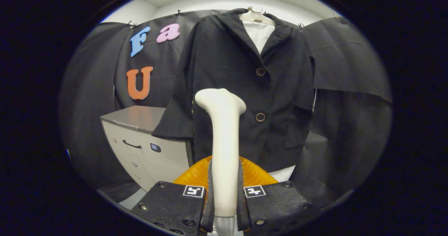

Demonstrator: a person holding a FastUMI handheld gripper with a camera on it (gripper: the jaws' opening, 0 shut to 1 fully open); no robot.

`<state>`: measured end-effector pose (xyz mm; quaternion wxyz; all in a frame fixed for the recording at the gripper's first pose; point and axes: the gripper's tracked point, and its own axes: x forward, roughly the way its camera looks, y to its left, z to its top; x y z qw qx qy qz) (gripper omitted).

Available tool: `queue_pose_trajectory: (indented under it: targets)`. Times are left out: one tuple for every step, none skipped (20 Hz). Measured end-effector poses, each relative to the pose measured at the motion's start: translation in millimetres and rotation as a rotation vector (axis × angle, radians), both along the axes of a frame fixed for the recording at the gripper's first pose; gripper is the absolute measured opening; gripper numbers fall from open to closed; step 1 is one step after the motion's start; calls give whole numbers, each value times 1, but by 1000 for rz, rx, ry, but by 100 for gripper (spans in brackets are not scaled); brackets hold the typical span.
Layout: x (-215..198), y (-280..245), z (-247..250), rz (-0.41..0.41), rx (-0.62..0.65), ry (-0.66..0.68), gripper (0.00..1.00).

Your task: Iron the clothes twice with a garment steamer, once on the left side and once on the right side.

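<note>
- The gripper is clenched on the steamer: both black fingers press against the sides of its white handle, which stands upright between them.
- The steamer's handle rises from the fingers and widens into a flared head, which shows in front of the lower part of the jacket. Whether the head touches the cloth cannot be told.
- The jacket is dark, hangs from a pale hanger against the booth's wall, and faces the gripper. It is closed, with two round buttons down the front.
- A white shirt is worn inside the jacket; it shows at the open collar and again below the jacket's hem.
- An orange ribbed piece sits just beyond the fingers, low behind the steamer's handle.
- A grey cabinet stands to the left of the jacket, beside its sleeve. Its drawer, with a dark handle, is closed, so what is in it cannot be seen.
</note>
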<state>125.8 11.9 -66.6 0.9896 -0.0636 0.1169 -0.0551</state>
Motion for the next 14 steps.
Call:
queue_pose_trajectory:
  targets:
    - [-1,-1,-6,-7,-6,1,28]
    - [-2,-3,-11,-14,-9,0,28]
    - [-4,-3,-18,-21,-10,5,28]
    - [-5,-4,-24,-25,-7,11,28]
    - [-6,-5,-31,-29,-14,16,28]
    - [-7,-6,-36,-32,-23,20,28]
    - [-8,-7,-42,-36,-25,28,28]
    - [-10,-6,-48,-35,-16,36,28]
    - [-11,-6,-55,-37,-13,45,28]
    - [-13,-7,-62,-40,-19,58,28]
    - [-14,-9,-70,-45,-36,68,28]
    - [-16,-12,-76,-49,-53,78,28]
    - [-18,-14,-84,-52,-58,92,28]
    - [-21,-15,-93,-53,-57,112,28]
